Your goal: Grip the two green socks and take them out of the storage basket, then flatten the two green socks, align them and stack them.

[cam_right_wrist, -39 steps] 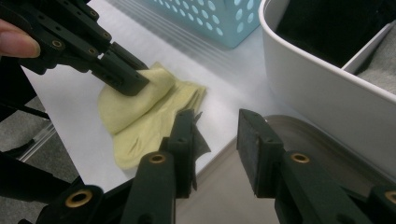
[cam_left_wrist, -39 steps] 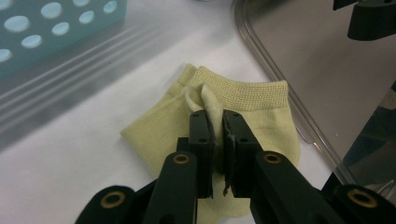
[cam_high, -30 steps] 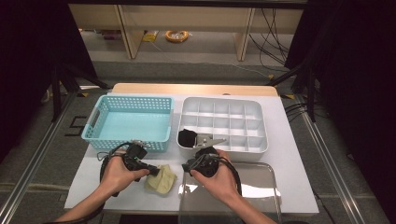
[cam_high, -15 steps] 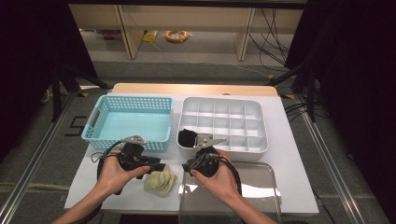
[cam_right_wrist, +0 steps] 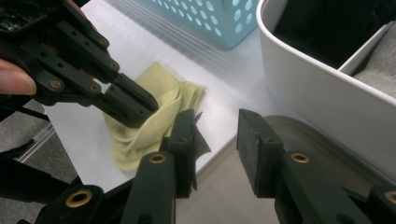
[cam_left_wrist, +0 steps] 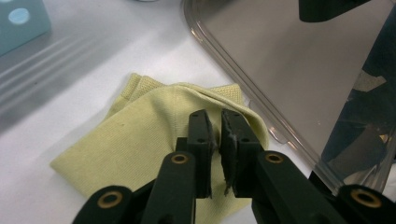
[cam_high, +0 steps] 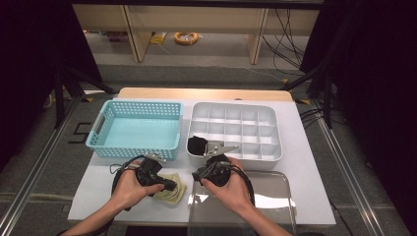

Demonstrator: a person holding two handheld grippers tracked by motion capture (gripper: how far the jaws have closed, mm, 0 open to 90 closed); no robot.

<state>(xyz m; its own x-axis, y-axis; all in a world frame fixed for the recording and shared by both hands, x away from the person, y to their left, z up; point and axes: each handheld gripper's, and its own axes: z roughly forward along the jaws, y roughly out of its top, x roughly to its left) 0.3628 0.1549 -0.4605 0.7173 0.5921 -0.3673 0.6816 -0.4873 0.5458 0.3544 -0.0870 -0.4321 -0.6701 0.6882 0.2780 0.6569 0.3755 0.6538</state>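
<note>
Since a second ago the left gripper (cam_high: 169, 186) has slid a little toward the tray and down onto the folded pale-yellow knitted cloth (cam_high: 170, 192), whose outline has bunched slightly. Its jaws have just been closing: in the left gripper view they stand almost together over the cloth (cam_left_wrist: 154, 135), with only a sliver of gap, and whether a fold is truly pinched between them I cannot tell.

The cloth lies on the white table sheet (cam_high: 305, 162), just in front of the light-blue perforated plastic basket (cam_high: 133, 129) and touching or nearly touching the left rim of the clear shallow plastic tray (cam_high: 246, 206). To do this pick well, I judge the jaws should bite a full layered edge, not a single ply, and lift straight up so the fold does not drag open against the tray rim.

To the right, the right gripper (cam_high: 200, 174) hovers unclenched and empty over the tray's near corner, close to the cloth (cam_right_wrist: 144, 121). Behind it sits the white compartmented plastic organiser (cam_high: 236, 130), with a black item in its front-left cell. The right gripper crowds any path toward the organiser.
</note>
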